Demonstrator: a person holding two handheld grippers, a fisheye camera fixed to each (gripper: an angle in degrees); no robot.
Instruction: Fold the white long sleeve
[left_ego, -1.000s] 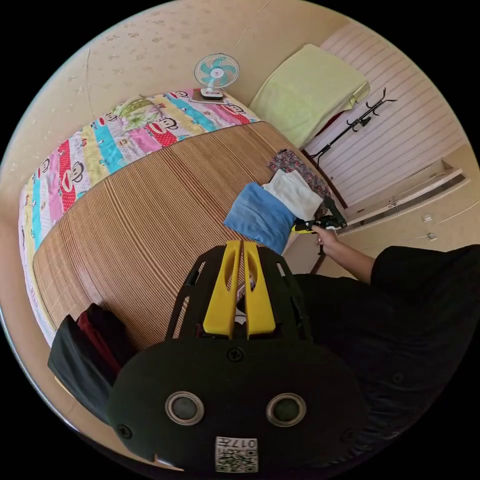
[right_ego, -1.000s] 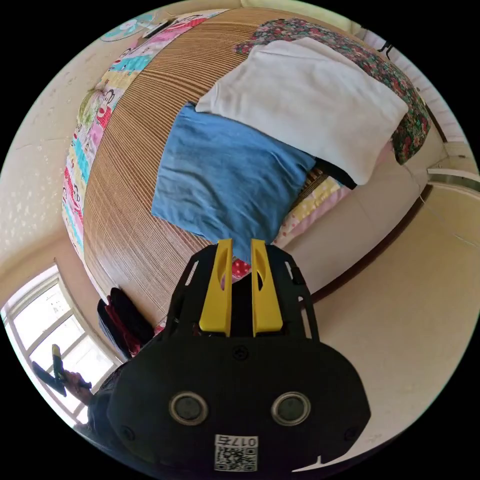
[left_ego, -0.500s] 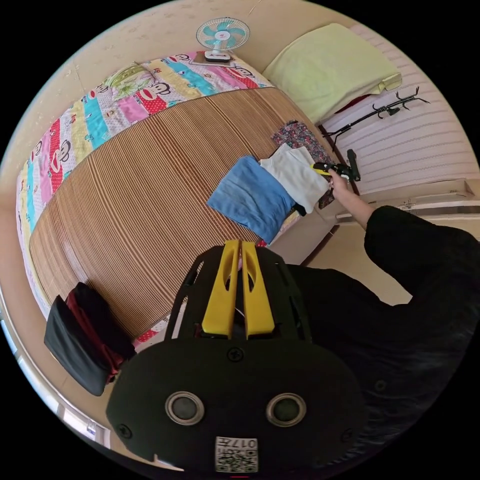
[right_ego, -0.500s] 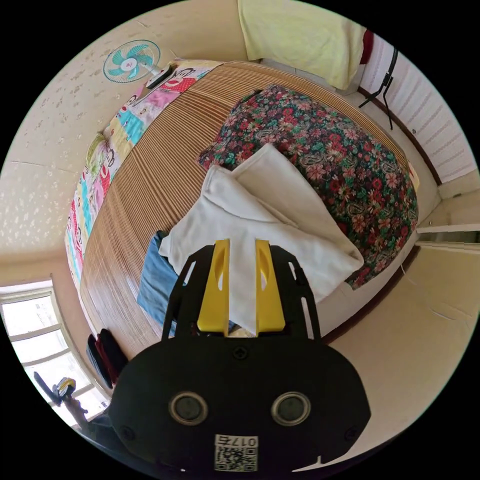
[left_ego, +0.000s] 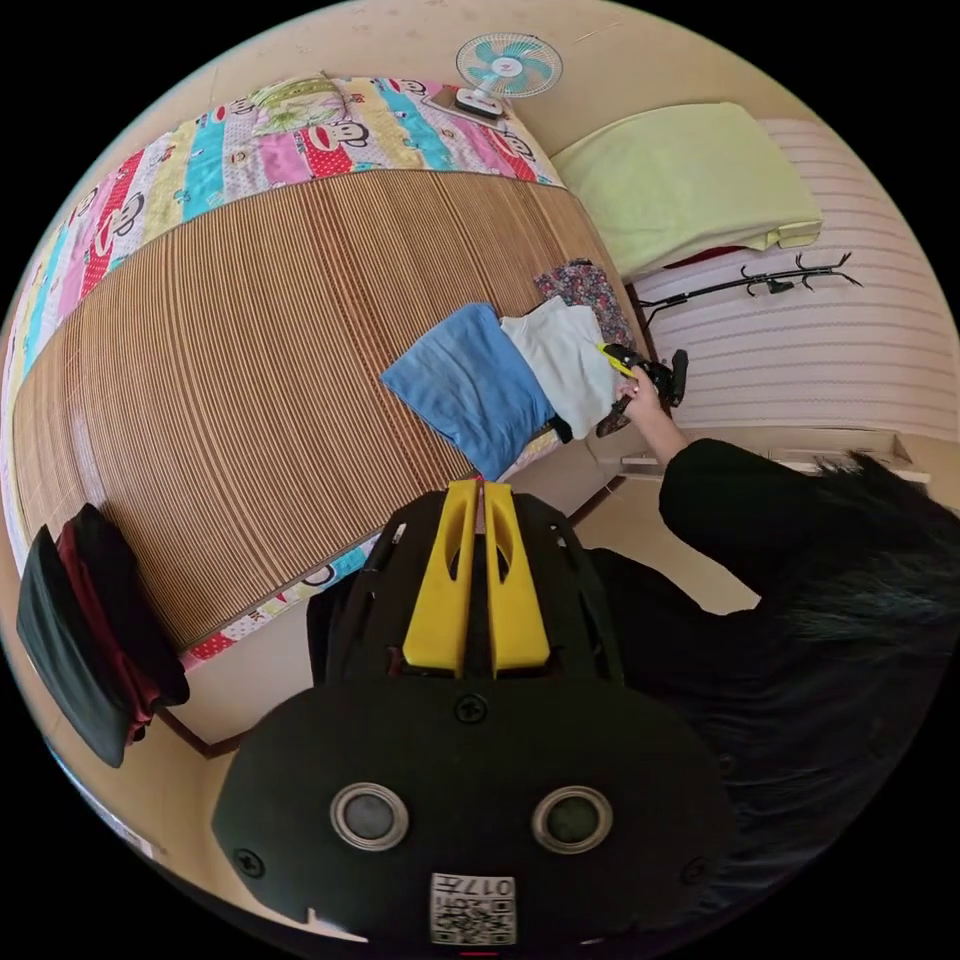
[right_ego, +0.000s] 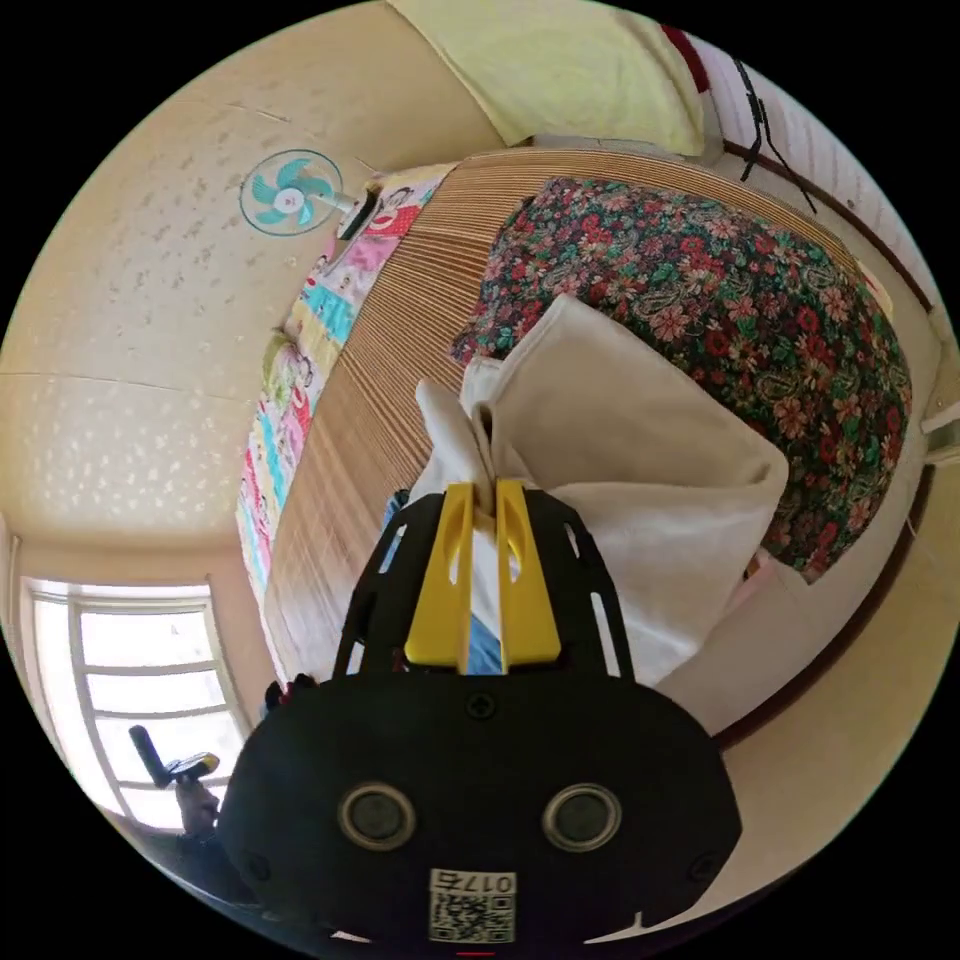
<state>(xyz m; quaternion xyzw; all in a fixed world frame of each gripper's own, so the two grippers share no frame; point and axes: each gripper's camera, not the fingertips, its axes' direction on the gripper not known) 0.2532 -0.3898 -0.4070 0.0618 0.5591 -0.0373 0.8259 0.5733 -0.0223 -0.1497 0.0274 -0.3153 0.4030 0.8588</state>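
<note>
Pinching a raised ridge of the white long sleeve (right_ego: 640, 440), the right gripper (right_ego: 484, 492) has its yellow jaws drawn narrow with cloth bunched between them just beyond the tips. The garment lies ahead of that tool at the bed's near edge, draped partly over a floral garment (right_ego: 740, 290) further out and touching a blue garment (left_ego: 465, 385) on its other side, all on the bamboo mat (left_ego: 240, 360).

The left gripper (left_ego: 478, 492) hangs well back from the pile, off the bed's edge, jaws nearly together and holding nothing.

The risk, as I judge it, lies in the grip taking several layers at once: lifting from here could drag the whole folded bundle rather than one layer, or pull the floral piece along underneath. A thin pinch near the tips could also slip free once weight comes on. With one tool engaged, the shirt may swing and slide off the edge.
</note>
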